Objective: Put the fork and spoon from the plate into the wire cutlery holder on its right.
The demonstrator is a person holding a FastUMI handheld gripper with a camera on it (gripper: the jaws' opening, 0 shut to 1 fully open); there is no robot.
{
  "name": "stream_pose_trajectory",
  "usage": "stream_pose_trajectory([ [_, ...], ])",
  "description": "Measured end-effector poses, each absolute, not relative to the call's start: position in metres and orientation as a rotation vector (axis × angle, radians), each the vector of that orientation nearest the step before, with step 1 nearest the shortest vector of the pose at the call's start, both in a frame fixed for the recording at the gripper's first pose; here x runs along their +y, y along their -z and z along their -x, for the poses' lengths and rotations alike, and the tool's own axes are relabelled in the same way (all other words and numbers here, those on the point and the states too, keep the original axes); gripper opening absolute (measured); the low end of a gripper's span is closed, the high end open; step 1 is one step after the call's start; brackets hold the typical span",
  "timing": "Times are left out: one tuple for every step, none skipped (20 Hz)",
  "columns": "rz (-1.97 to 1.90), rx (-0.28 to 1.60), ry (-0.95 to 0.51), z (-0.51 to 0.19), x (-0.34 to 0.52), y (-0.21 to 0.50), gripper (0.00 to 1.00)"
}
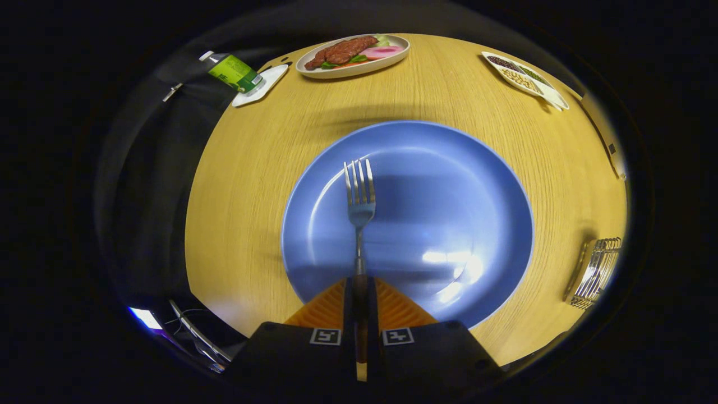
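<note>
One piece of cutlery is in hand; I cannot make out the spoon. Starting at the left of the wooden bench (252, 168), a green bottle (234, 73) lies on a small white tray (263, 87) at the far corner, well apart from the work. Next, beyond the blue plate (449, 185), sits an oval dish of food (353, 55). In the middle, the tool (359, 294) is clamped on the fork (359, 196), both fingers pressing the dark handle, the tines pointing ahead over the plate's centre and apparently lifted off it. Further right, a white dish of beans (524, 78) stands at the far corner. Nearest on the right, well apart from the plate, is the wire cutlery holder (597, 272). The risk, as I judge it, lies in the swing across: the grip sits on the handle alone, so the heavier head could pivot or slip downward, and the tines could catch the wire rim and tip the holder instead of dropping in.
</note>
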State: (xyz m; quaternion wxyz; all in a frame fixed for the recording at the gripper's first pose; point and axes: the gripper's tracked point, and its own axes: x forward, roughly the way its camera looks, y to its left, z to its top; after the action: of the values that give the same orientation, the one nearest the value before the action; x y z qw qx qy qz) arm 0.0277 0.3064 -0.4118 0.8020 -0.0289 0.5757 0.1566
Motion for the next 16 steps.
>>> stream_pose_trajectory([
  [0.059,1.237,-0.344,-0.027,0.305,0.411,0.11],
  [0.055,1.237,-0.352,-0.027,0.303,0.410,0.11],
  [0.056,1.230,-0.373,-0.027,0.303,0.408,0.08],
  [0.062,1.211,-0.382,-0.029,0.301,0.403,0.08],
  [0.072,1.212,-0.407,-0.026,0.302,0.404,0.06],
  [0.081,1.215,-0.423,-0.022,0.300,0.401,0.06],
  [0.090,1.215,-0.435,-0.021,0.299,0.398,0.06],
  [0.093,1.209,-0.445,-0.019,0.297,0.392,0.06],
  [0.092,1.202,-0.453,-0.018,0.295,0.386,0.06],
  [0.083,1.200,-0.463,-0.014,0.293,0.378,0.06],
  [0.078,1.205,-0.476,-0.010,0.290,0.370,0.06],
  [0.081,1.216,-0.488,-0.004,0.284,0.363,0.05],
  [0.085,1.213,-0.502,0.000,0.278,0.353,0.06],
  [0.095,1.202,-0.511,0.003,0.270,0.341,0.06],
  [0.113,1.193,-0.517,0.006,0.258,0.330,0.05],
  [0.134,1.185,-0.522,0.009,0.245,0.320,0.05],
])
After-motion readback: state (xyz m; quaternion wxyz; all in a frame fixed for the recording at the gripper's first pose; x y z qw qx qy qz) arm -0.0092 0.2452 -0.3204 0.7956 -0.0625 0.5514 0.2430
